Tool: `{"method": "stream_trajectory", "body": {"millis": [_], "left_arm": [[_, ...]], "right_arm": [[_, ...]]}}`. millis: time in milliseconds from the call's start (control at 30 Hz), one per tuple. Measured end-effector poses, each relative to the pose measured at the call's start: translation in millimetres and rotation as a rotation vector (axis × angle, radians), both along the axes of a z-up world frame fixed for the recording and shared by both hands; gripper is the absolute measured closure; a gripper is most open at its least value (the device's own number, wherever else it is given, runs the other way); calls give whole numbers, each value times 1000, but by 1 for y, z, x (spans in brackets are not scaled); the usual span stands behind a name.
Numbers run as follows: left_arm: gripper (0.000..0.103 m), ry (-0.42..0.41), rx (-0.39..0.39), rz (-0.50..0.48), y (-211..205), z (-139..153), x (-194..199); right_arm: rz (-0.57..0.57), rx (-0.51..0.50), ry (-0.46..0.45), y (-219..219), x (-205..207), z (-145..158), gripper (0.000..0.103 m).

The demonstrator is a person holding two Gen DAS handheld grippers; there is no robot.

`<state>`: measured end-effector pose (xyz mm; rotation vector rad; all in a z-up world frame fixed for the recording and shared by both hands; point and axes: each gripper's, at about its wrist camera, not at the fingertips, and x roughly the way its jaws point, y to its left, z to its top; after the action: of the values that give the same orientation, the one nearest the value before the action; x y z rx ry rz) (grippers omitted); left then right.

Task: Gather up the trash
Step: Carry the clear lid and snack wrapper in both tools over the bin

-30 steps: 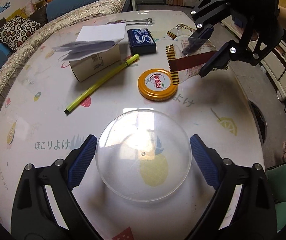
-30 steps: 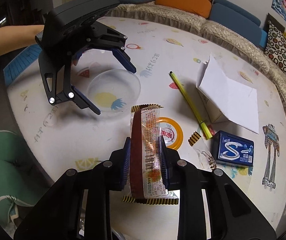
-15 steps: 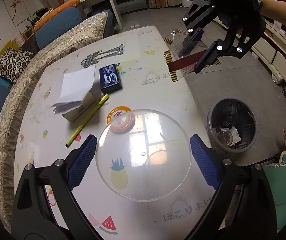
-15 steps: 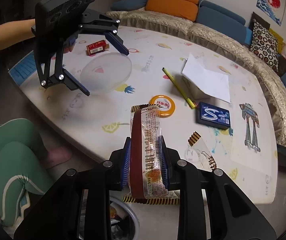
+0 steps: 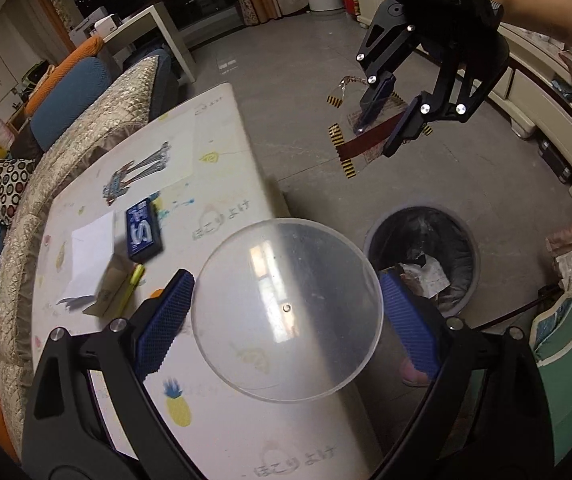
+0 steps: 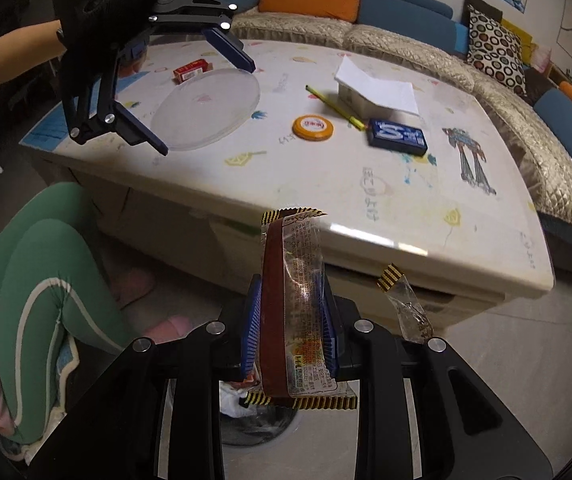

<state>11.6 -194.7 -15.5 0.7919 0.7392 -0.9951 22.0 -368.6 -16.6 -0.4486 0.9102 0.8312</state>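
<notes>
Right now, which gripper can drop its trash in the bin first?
Probably the left. The left gripper holds the clear lid at the table's edge, right beside the bin. The right gripper holds its wrapper over bare floor, farther from the bin.

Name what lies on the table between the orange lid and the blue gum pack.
The yellow-green pen: its near tip lies between the orange lid and the blue gum pack, touching neither. The right wrist view shows it.

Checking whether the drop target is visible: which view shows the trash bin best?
The left wrist view: the trash bin shows its whole rim, black liner and trash inside, on the floor beside the table. The right wrist view shows only part of it, behind the right tool.
</notes>
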Motion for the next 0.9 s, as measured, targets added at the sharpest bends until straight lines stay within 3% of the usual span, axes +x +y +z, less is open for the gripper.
{"method": "stream_trajectory", "body": {"millis": [400, 900], "left_arm": [[12, 128, -52, -74, -71, -59, -33], [12, 259, 163, -128, -132, -173, -59]], "right_arm": [[-116, 27, 133, -45, -44, -62, 76], [-188, -27, 372, -38, -49, -186, 73]]}}
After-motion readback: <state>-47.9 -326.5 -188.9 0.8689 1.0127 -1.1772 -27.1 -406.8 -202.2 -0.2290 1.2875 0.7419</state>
